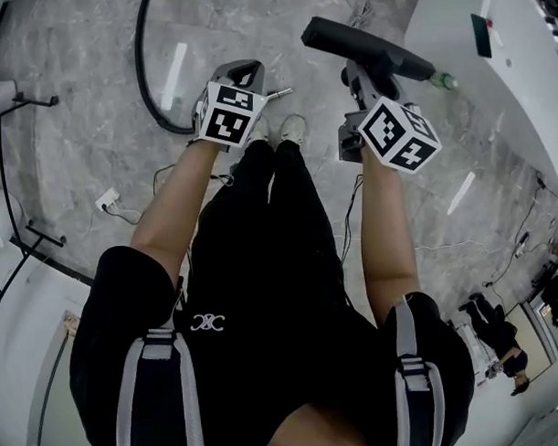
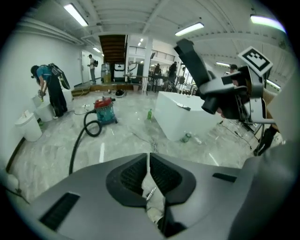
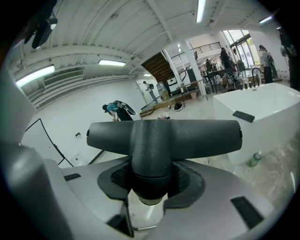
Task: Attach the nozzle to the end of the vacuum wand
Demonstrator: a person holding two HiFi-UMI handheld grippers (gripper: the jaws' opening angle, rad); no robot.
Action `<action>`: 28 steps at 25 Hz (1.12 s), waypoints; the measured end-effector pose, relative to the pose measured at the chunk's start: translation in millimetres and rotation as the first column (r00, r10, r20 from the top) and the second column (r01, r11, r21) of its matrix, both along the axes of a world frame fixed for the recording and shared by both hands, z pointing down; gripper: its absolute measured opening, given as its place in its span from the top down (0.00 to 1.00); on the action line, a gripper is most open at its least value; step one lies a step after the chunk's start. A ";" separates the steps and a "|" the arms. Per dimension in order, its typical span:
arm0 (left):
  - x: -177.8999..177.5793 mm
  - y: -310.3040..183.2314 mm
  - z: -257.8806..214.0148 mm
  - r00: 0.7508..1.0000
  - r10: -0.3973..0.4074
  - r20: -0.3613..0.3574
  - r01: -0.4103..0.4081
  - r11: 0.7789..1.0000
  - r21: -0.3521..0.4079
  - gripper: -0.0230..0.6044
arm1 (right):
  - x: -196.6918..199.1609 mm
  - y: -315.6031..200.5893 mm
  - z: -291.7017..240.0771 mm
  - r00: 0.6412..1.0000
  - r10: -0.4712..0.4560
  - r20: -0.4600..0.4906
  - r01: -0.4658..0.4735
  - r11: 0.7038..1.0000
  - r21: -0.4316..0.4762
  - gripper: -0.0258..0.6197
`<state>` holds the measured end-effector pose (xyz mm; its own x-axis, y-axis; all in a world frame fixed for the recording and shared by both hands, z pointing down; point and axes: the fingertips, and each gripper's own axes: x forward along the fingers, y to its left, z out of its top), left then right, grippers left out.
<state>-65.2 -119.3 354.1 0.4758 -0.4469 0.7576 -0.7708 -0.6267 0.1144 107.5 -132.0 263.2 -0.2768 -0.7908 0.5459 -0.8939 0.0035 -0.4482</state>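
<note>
A person stands on a grey marble floor point(image 1: 75, 133), seen from above, with a gripper in each hand held out over white shoes point(image 1: 277, 128).

The right gripper point(image 1: 370, 79) is clamped on the neck of the black T-shaped nozzle point(image 1: 364, 46). In the right gripper view the nozzle point(image 3: 164, 135) has its crossbar lying level across the frame just beyond the jaws. The neck runs down between the ribbed pads point(image 3: 187, 180), which press it from both sides. The left gripper view catches the same pair at upper right, the nozzle point(image 2: 192, 61) jutting up and left out of the right gripper point(image 2: 232, 96).

The left gripper point(image 1: 248, 72) has its jaws together, with nothing between them. In its own view the left gripper point(image 2: 149, 164) shows its two pads meeting along a thin seam.

Beyond it on the floor stands a red and teal vacuum point(image 2: 105, 110), well apart from both grippers. Its black hose point(image 2: 77, 140) curls toward the camera, and in the head view the hose point(image 1: 146, 67) curves past the left gripper. A white bench point(image 2: 187, 117) sits to the right of the vacuum, with a green bottle point(image 2: 150, 114) just beside it. At far left another person point(image 2: 49, 91) bends over near a white bucket point(image 2: 28, 126).
</note>
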 end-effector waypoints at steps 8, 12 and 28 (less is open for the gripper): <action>19.8 21.0 319.9 0.991 0.078 0.107 -0.051 0.971 -0.235 0.70 | 5.2 3.2 260.5 0.996 -0.069 0.063 0.077 0.986 -0.150 0.69; 15.1 56.7 477.8 0.962 0.208 0.178 -0.143 0.937 -0.320 0.59 | 3.4 32.2 385.6 0.988 -0.128 0.090 0.144 0.967 -0.209 0.69; -28.9 153.5 790.7 0.699 0.591 0.402 -0.387 0.785 -0.483 0.59 | 7.1 54.4 632.8 0.978 -0.146 0.147 0.185 0.937 -0.297 0.69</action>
